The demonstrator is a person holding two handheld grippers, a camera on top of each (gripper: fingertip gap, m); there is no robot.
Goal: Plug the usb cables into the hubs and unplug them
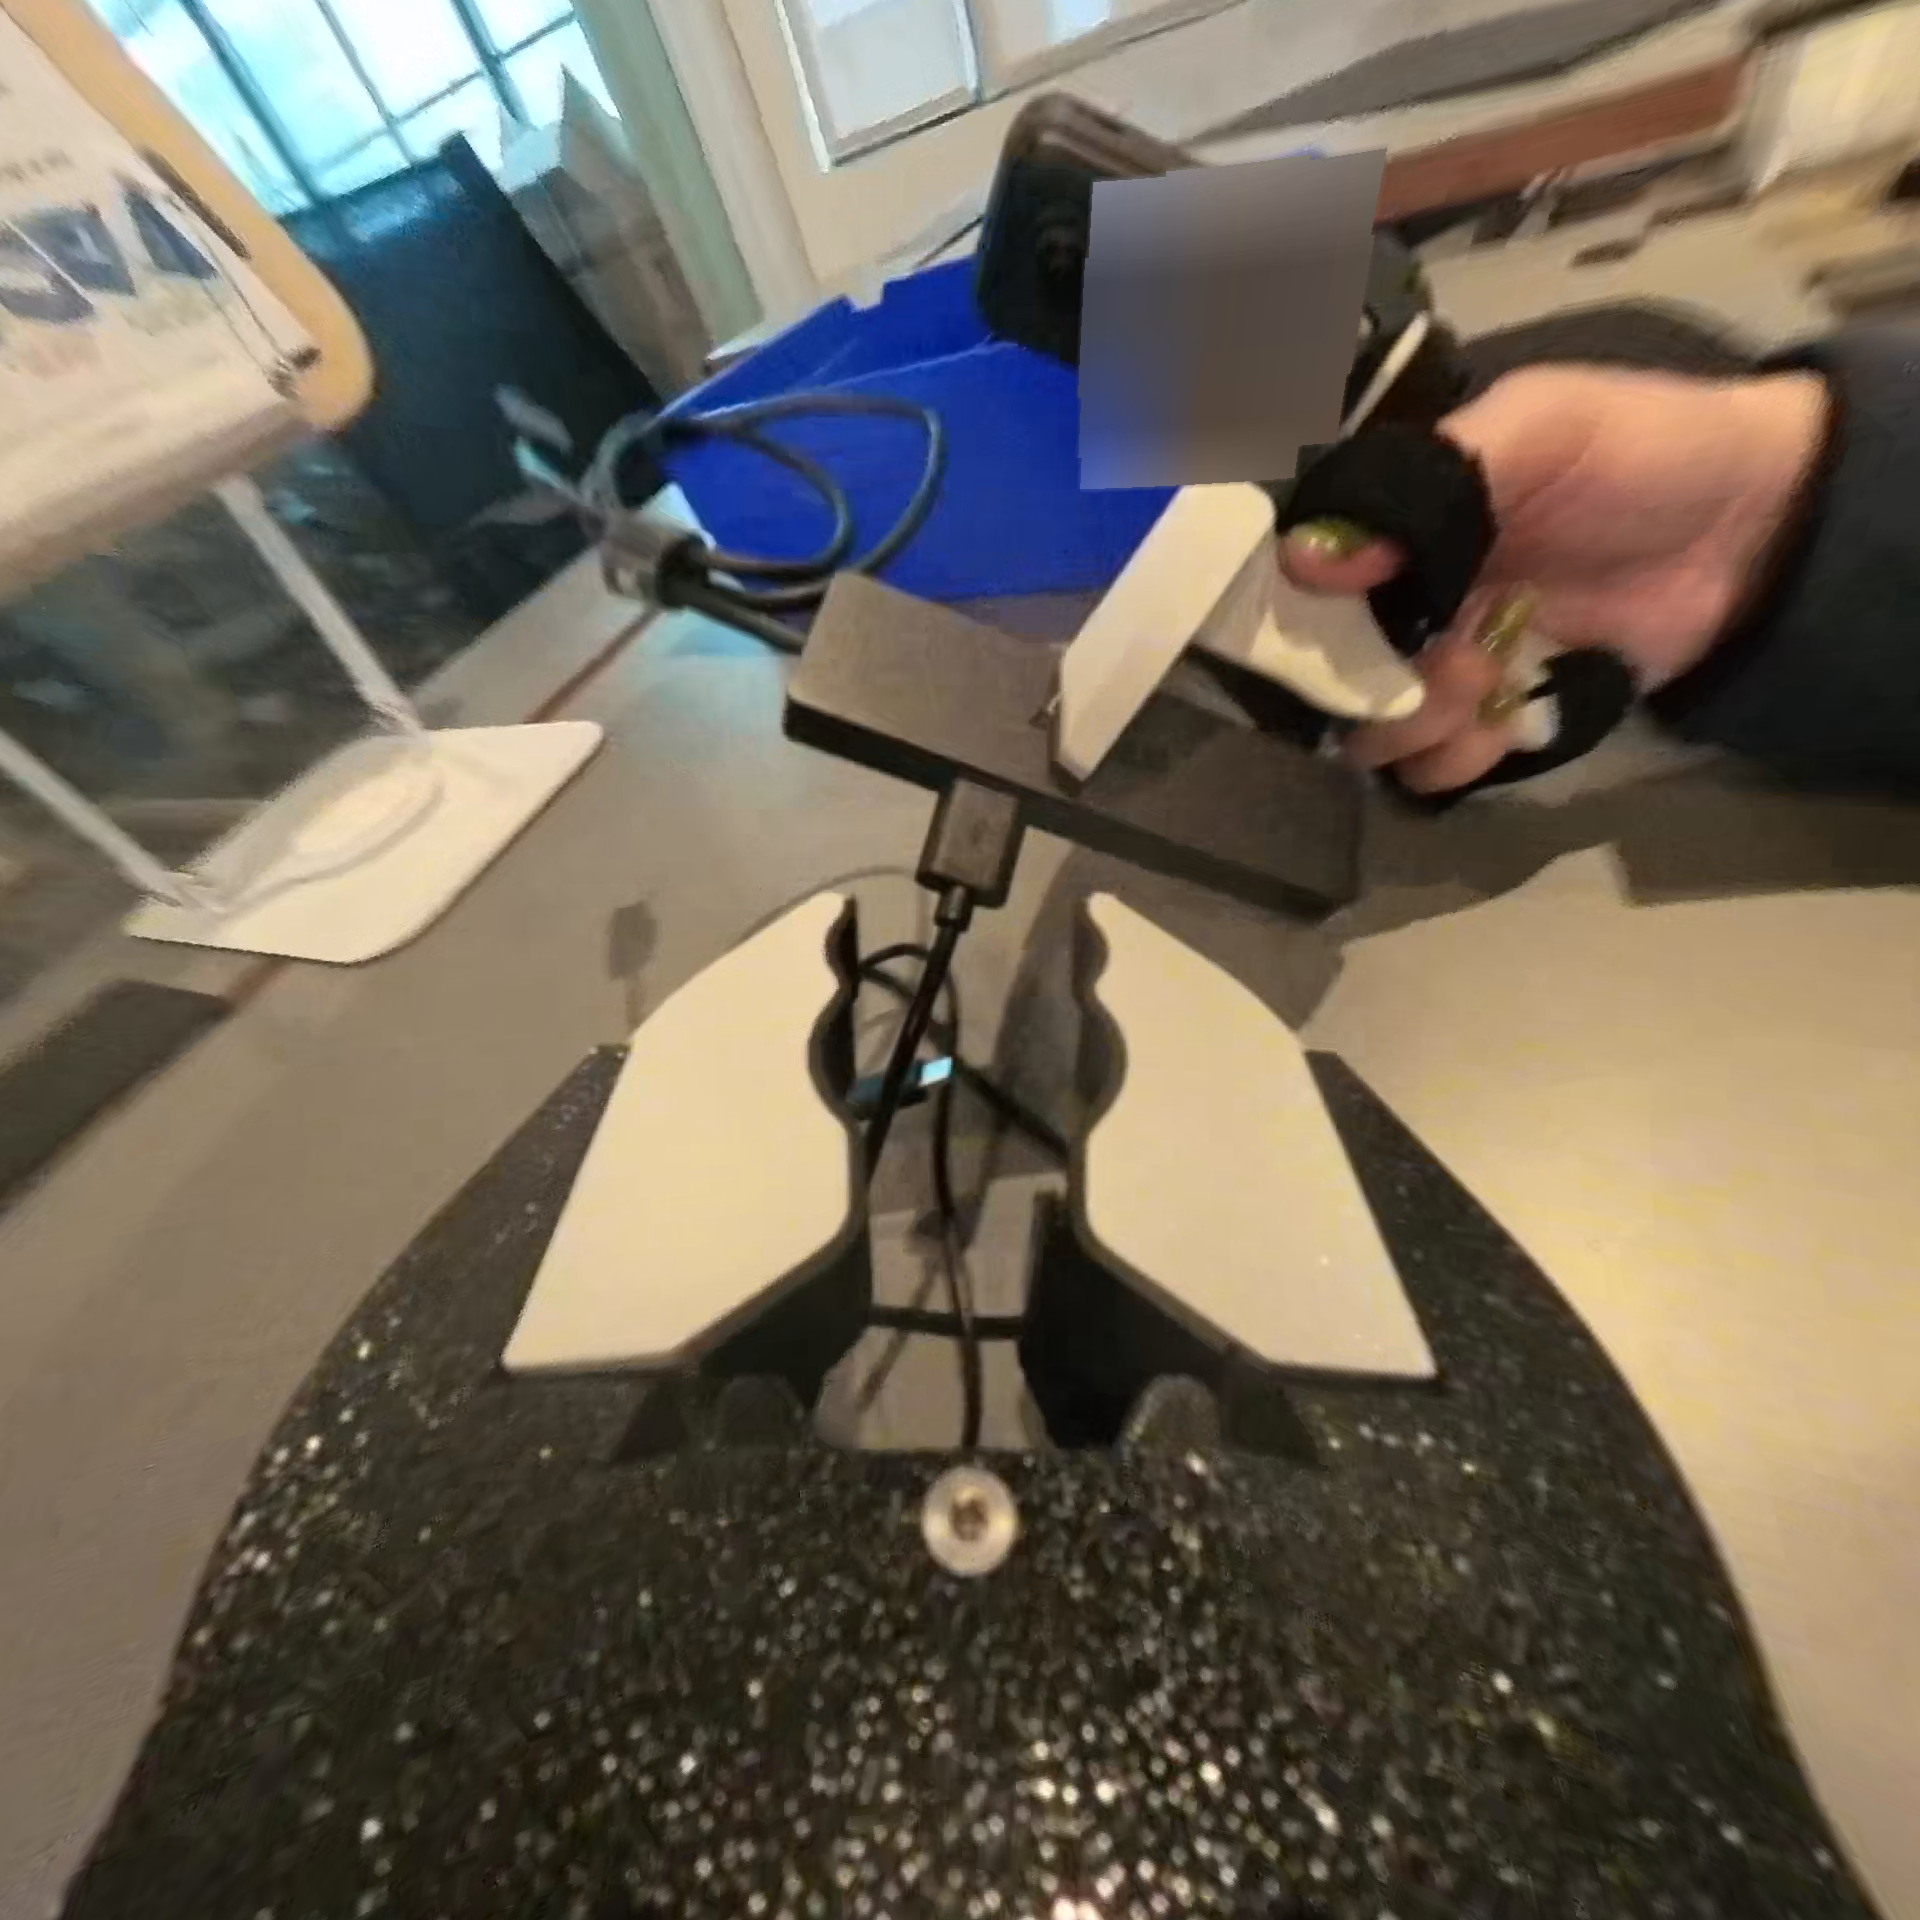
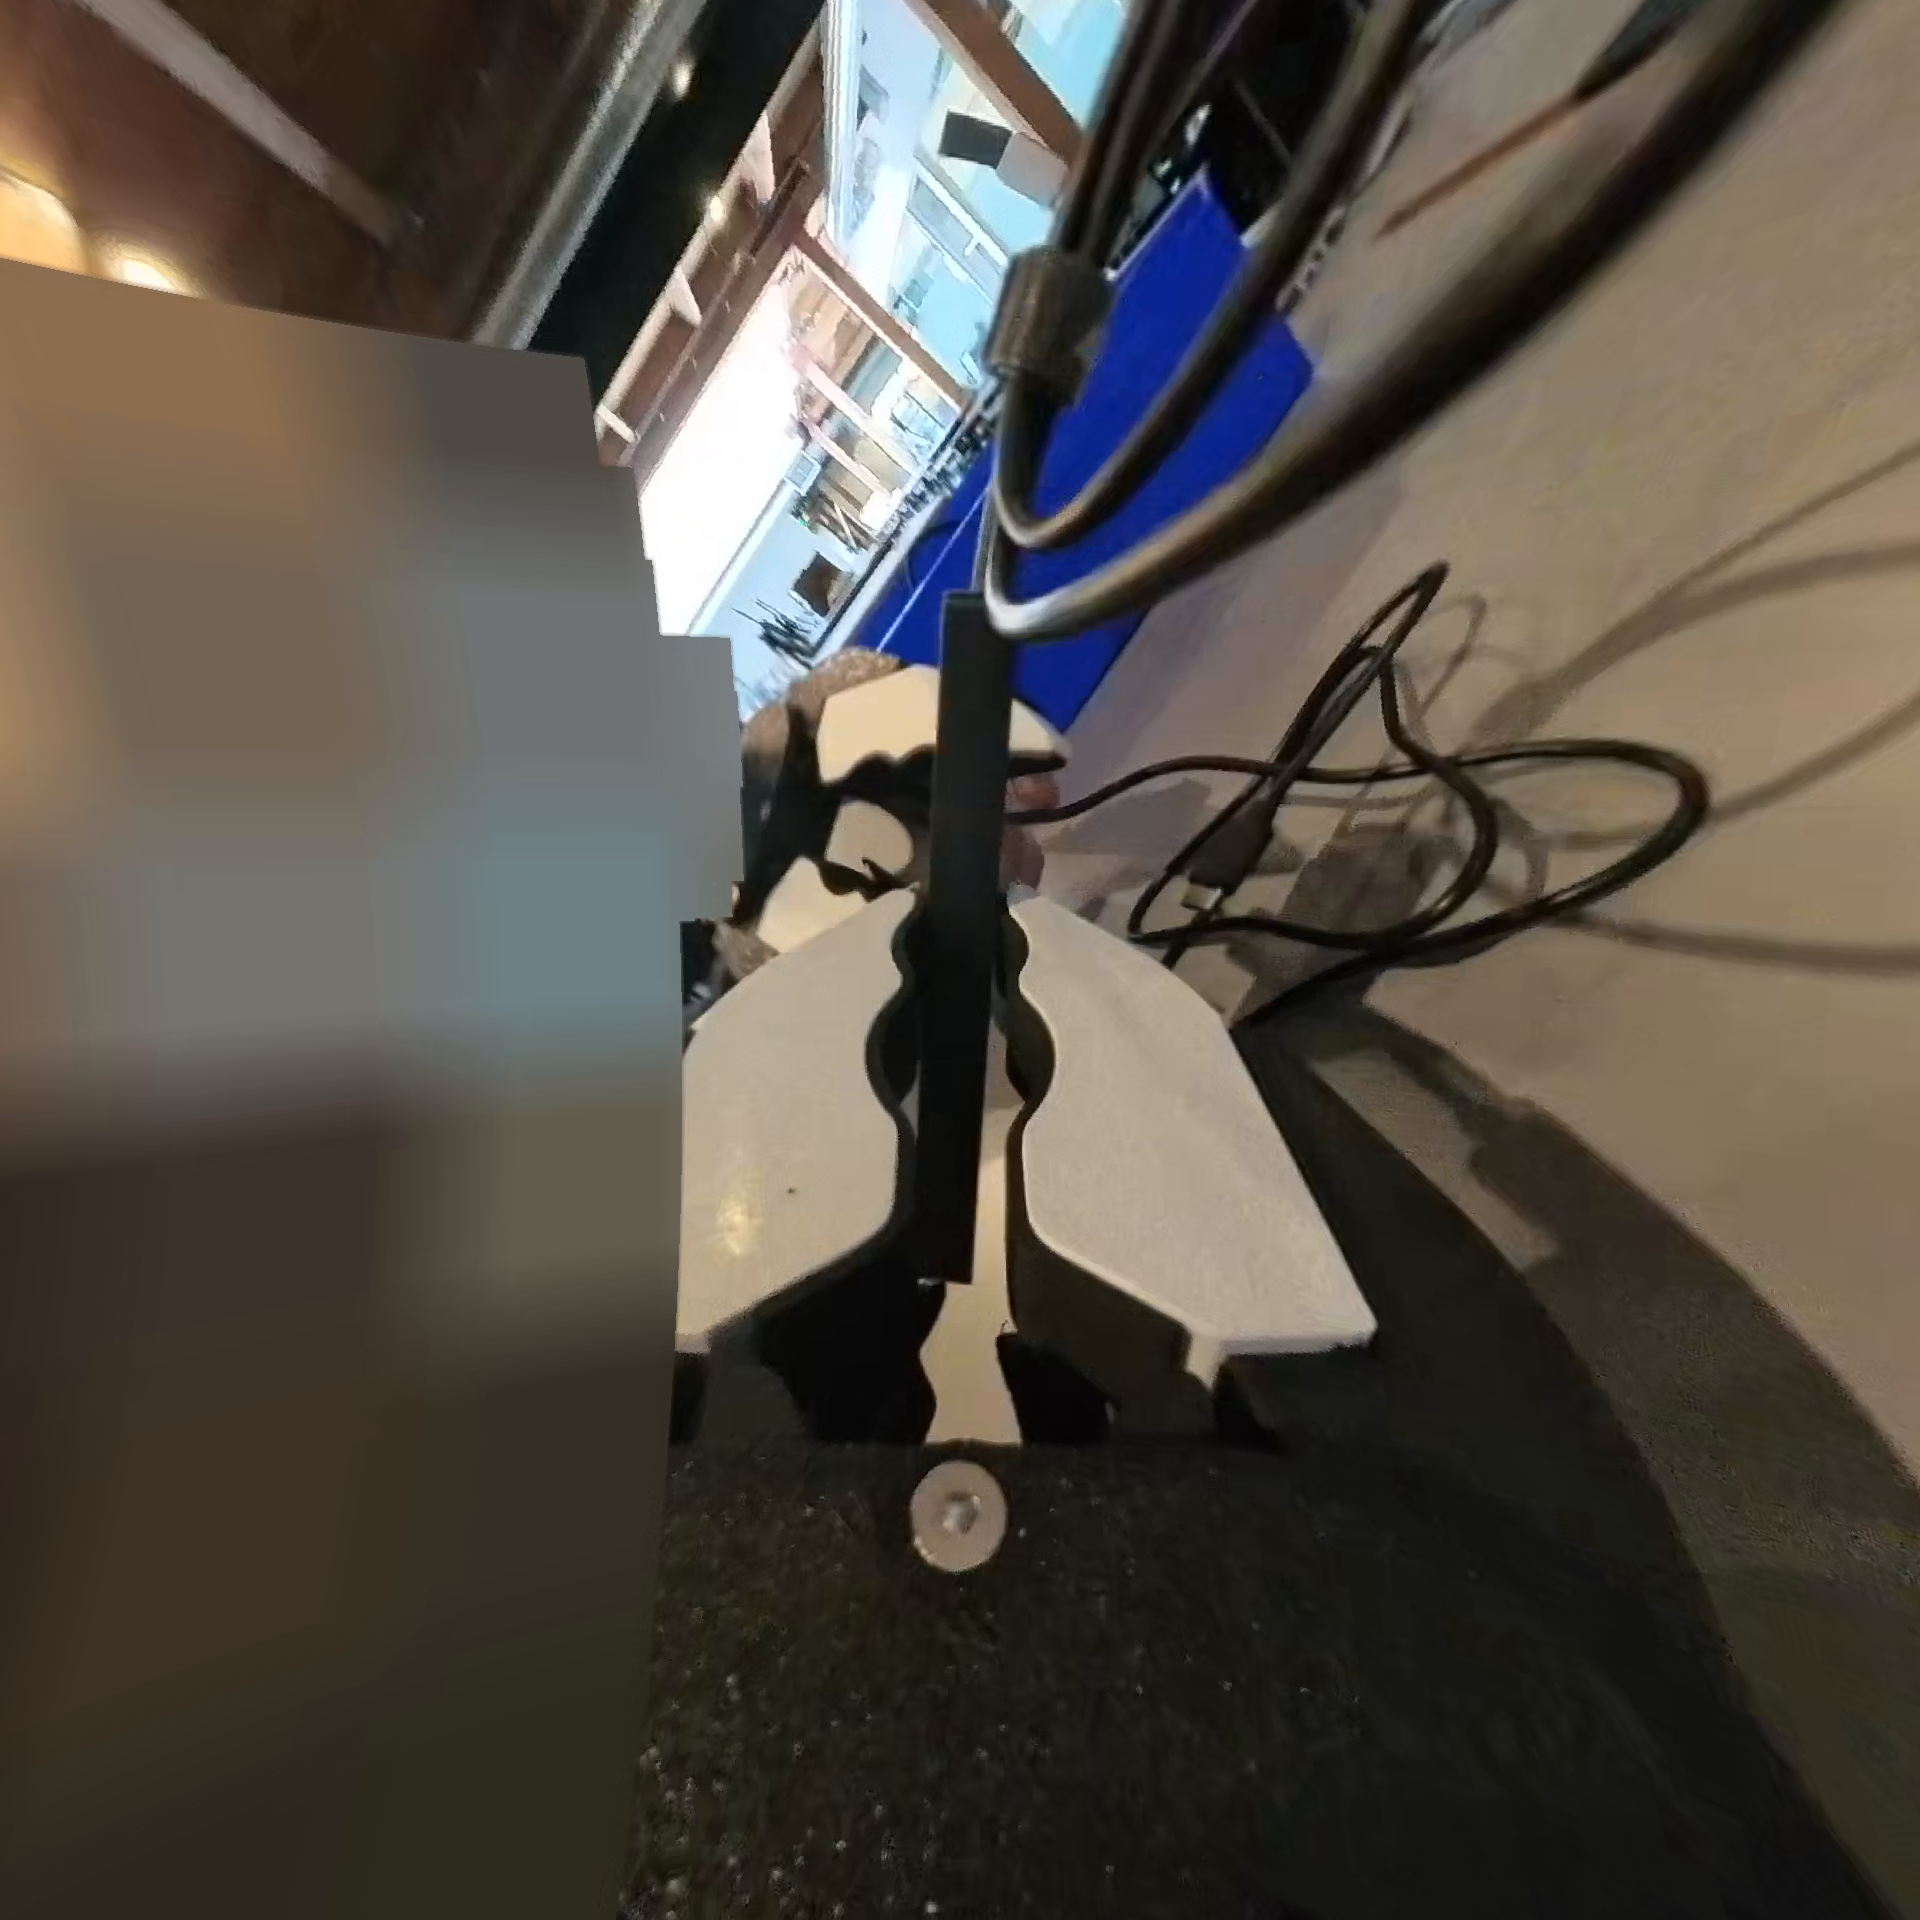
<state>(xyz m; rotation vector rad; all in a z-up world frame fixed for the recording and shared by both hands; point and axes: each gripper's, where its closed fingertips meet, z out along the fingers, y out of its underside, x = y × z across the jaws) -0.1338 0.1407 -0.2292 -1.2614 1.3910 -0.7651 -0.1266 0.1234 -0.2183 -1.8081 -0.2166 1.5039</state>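
Note:
A flat black USB hub (image 1: pixel 1039 717) is held off the table, clamped flat between the white fingers of my right gripper (image 1: pixel 1132 634). A black USB plug (image 1: pixel 966 836) sits in the hub's near edge, and its thin cable (image 1: pixel 925 997) hangs down between my left gripper's fingers. My left gripper (image 1: pixel 966 914) is open, its tips just short of the plug on either side of the cable. In the right wrist view, my right gripper (image 2: pixel 961 925) is shut on the hub (image 2: pixel 966 779), seen edge-on. The hub's own bundled cable (image 1: pixel 831 478) hangs off its far end.
A blue bin (image 1: pixel 987 447) stands behind the hub. A white sign stand base (image 1: pixel 416 831) is on the left of the light table. Loose black cables with a free plug (image 2: pixel 1236 842) lie on the table to the right. A person's gloved hand (image 1: pixel 1610 540) holds the right gripper.

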